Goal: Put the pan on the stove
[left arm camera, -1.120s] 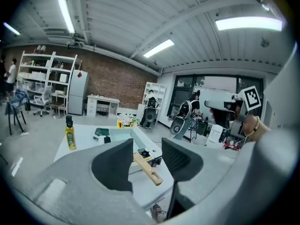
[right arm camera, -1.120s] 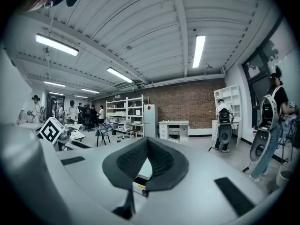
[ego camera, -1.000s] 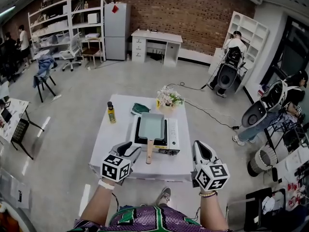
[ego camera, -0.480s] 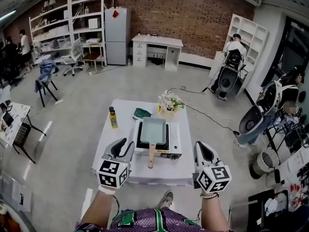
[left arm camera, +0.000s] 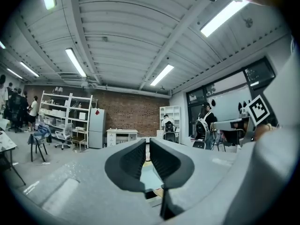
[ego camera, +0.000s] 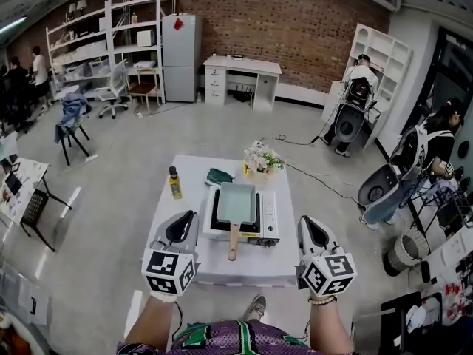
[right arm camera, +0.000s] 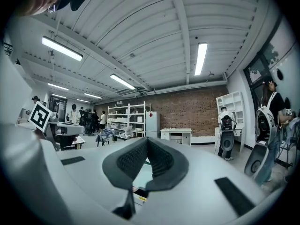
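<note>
A teal rectangular pan (ego camera: 236,202) with a wooden handle (ego camera: 233,241) sits on the white portable stove (ego camera: 267,214) on the white table (ego camera: 174,220). My left gripper (ego camera: 183,225) hovers left of the handle, clear of it. Its jaws are closing, almost together, with nothing between them. In the left gripper view (left arm camera: 147,157) only a thin slit remains, and the pan (left arm camera: 150,177) shows below it. My right gripper (ego camera: 310,228) hangs shut and empty at the table's near right corner. The right gripper view (right arm camera: 146,156) also shows the pan (right arm camera: 140,172).
A bottle (ego camera: 174,183), a green cloth (ego camera: 217,175) and a flower bunch (ego camera: 261,158) stand behind the stove. Chairs (ego camera: 72,120), shelving (ego camera: 111,43) and several people ring the open floor. A person with a backpack (ego camera: 425,150) stands at the right.
My left gripper's jaws have gone from wide open to nearly together, and it has drawn back leftward from the pan handle. The right gripper has barely moved.
</note>
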Tool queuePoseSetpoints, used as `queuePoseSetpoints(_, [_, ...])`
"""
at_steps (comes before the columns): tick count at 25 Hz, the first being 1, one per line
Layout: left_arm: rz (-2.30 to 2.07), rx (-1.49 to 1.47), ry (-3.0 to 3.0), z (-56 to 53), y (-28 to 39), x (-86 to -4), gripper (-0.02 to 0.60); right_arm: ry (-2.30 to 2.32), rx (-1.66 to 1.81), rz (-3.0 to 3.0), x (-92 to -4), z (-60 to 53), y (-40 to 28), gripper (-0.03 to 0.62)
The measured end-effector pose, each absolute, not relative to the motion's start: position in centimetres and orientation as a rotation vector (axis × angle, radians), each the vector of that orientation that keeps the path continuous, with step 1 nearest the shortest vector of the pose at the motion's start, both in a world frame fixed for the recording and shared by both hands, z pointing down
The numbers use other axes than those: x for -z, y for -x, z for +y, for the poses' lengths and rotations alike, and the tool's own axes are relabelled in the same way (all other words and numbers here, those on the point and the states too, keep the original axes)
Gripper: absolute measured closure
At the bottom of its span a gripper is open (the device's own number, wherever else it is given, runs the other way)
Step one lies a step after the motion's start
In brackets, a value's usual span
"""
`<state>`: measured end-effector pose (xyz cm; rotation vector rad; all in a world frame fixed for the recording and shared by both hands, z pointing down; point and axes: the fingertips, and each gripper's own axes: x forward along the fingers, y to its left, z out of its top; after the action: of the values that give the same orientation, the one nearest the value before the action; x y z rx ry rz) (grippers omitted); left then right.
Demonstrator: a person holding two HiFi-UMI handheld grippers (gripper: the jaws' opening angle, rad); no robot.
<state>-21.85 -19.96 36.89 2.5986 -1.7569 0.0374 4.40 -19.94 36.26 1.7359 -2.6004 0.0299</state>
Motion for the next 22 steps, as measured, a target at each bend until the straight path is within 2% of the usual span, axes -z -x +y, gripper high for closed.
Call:
queuePoseSetpoints(6, [-1.741, -0.026, -2.596, -19.92, 22.02, -36.81, 0.563, -1.725, -0.022, -2.607, -36.04, -20.02, -3.73, 0.592])
queuePoseSetpoints(22, [-1.744, -0.041, -2.594, -19.90, 21.48, -37.30, 0.563, -1.753, -0.006, -2.583, -36.27, -20.04, -4.09, 0.592])
